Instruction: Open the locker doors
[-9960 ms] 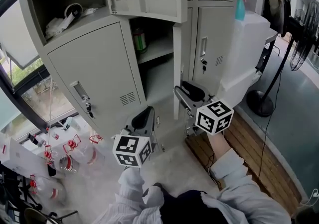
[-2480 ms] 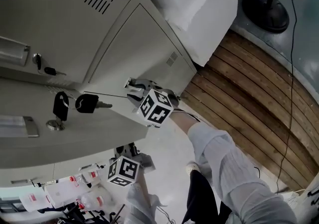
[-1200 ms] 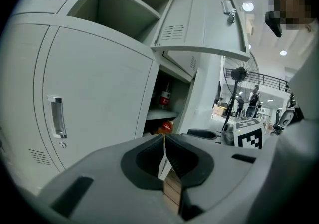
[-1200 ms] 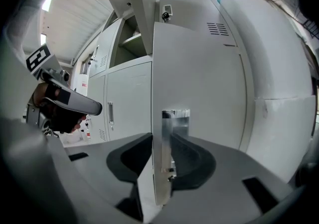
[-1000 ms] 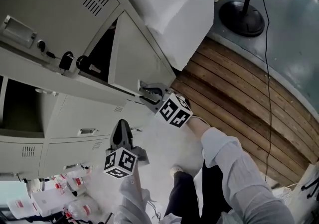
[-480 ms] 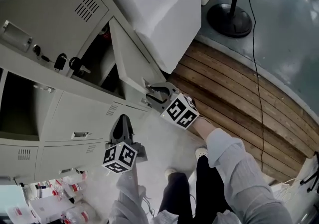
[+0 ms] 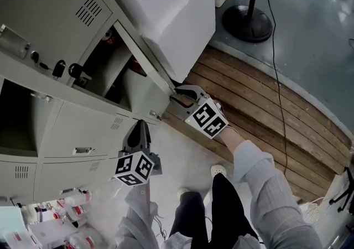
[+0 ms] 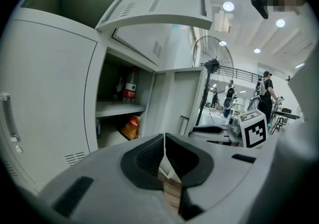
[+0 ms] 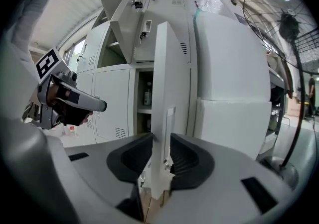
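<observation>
The grey lockers [image 7: 61, 115] fill the left of the head view. The lower locker door [image 7: 145, 57] stands swung out, edge-on to the head camera. My right gripper [image 7: 178, 97] is shut on its free edge; in the right gripper view the door [image 9: 164, 78] runs upright between the two pads, by its handle plate, with the gripper [image 9: 160, 141] clamped on it. Behind the door a shelf holds a bottle [image 8: 129, 86] and an orange packet [image 8: 130, 127]. My left gripper [image 7: 138, 130] hangs in front of the lower lockers, shut [image 8: 164, 138] with nothing in it.
A large white box [image 7: 171, 4] stands right against the lockers, beside the opened door. Wooden boards [image 7: 265, 109] and a fan's round base [image 7: 246, 21] lie to the right. Keys [image 7: 72, 71] hang from a locker door. Another door [image 8: 164, 4] is open overhead. Bottles [image 7: 66, 231] clutter the floor at lower left.
The lower locker door has swung further out with my right gripper on its edge, moving right. The compartment inside now shows more. My left gripper has drifted slightly right.
</observation>
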Demonstrator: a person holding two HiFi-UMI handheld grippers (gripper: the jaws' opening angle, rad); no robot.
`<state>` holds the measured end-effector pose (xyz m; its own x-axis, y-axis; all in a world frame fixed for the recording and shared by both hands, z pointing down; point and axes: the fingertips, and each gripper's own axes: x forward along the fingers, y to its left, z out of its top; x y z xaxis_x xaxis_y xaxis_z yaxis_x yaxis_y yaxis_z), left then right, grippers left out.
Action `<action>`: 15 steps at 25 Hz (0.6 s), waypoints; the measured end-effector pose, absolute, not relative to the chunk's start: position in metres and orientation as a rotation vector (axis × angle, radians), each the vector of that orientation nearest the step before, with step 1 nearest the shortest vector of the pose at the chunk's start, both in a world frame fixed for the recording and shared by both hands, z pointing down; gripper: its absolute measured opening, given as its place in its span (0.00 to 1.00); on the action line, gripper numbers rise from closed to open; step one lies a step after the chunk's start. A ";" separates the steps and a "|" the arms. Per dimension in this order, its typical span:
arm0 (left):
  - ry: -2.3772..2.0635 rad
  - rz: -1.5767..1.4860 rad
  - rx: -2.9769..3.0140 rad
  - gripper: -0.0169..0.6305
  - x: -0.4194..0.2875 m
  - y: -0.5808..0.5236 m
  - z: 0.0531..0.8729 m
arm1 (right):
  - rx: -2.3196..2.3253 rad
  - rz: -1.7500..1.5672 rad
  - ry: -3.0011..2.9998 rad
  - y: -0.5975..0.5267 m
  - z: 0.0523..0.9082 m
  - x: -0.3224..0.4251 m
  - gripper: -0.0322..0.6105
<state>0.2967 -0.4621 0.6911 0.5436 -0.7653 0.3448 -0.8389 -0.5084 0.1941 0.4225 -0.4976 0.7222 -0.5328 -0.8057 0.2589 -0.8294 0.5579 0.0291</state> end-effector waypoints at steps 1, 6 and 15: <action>-1.312 0.314 2.457 0.05 0.300 -0.462 0.691 | 1.376 0.148 -2.545 -0.498 0.722 0.427 0.22; -1.270 0.336 2.491 0.05 0.317 -0.462 0.693 | 1.427 0.178 -2.527 -0.500 0.723 0.446 0.21; -1.251 0.359 2.504 0.05 0.332 -0.464 0.696 | 1.494 0.159 -2.466 -0.507 0.723 0.475 0.21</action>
